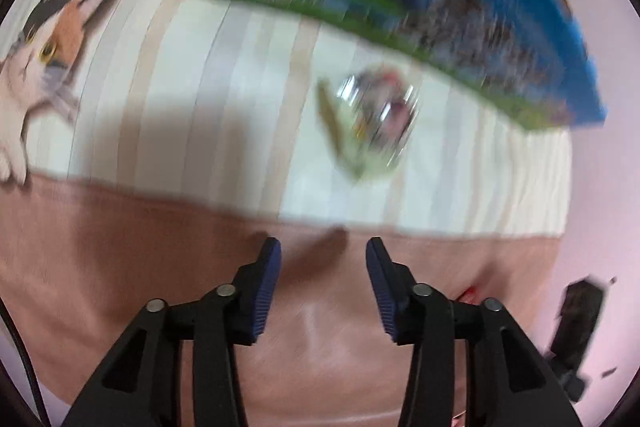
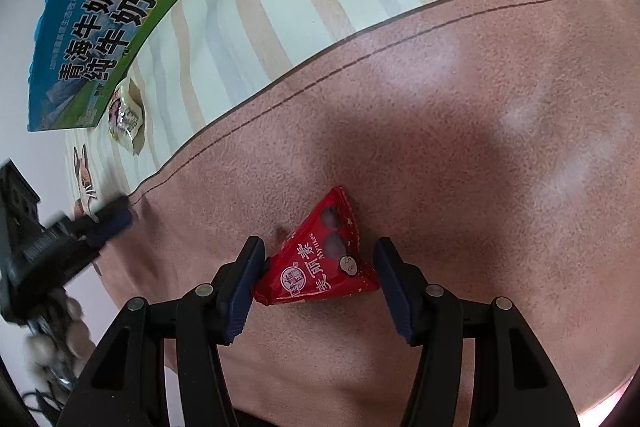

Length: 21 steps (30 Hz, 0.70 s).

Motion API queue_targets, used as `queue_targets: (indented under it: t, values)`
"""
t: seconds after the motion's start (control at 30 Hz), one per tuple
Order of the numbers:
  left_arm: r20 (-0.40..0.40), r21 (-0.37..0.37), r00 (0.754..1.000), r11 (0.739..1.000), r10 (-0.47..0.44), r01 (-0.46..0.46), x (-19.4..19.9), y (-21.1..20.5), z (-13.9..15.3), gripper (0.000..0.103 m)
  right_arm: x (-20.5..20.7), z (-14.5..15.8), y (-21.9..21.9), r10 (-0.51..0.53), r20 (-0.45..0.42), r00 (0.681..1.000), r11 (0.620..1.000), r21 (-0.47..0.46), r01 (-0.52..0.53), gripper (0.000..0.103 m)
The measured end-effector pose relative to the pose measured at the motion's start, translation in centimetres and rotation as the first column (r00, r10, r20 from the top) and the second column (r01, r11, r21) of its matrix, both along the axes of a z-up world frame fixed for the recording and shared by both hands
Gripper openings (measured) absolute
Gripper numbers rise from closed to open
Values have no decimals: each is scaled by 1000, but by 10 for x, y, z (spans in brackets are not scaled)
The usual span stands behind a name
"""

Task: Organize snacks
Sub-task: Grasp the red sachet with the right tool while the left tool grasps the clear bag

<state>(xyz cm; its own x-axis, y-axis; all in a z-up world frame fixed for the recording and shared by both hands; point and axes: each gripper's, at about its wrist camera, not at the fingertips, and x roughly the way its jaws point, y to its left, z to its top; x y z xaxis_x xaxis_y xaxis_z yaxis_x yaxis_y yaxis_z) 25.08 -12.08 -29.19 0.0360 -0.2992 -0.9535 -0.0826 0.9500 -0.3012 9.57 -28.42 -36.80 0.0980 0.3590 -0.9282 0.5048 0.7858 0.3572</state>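
— So, what lies where?
— Biggest, the milk carton box (image 2: 92,39) on the striped mat; beside it a clear snack packet (image 1: 372,119).
— And the claws?
— Right claw (image 2: 318,277) pinches the red triangular Mylikes packet (image 2: 320,259) over the brown cloth (image 2: 460,147). Left claw (image 1: 323,267) stands spread, empty.

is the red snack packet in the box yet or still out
Out. The red snack packet lies on the brown cloth, between the right gripper's fingers, far from the milk box.
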Motion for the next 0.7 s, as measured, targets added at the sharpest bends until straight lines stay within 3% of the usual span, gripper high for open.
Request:
queue_targets:
  t: [0.13,0.23,0.37,0.5,0.7]
  values:
    - [5,-59,999,998,32,-32,32,-10,8,59,2,-2,0,2,-11,1000,1000,-1,-3,62]
    - [20,-35,999,999,38,-37,63,-24,5,62,2,-3,4,10,-22,1000,1000,-14,-10,62]
    - [82,22,995,998,56,-58,77,-28,3,62,8,-7,22,32,-38,999,999,-41,-34,62]
    - [111,93,994,996,-4,-6,70,-28,-4,41,15,-9,31,60,-55,997,996,-58,-63,62]
    - [75,120,993,990,-89,79,25,-21,-16,38,25,-14,53,115,-67,991,989,-83,-120,62]
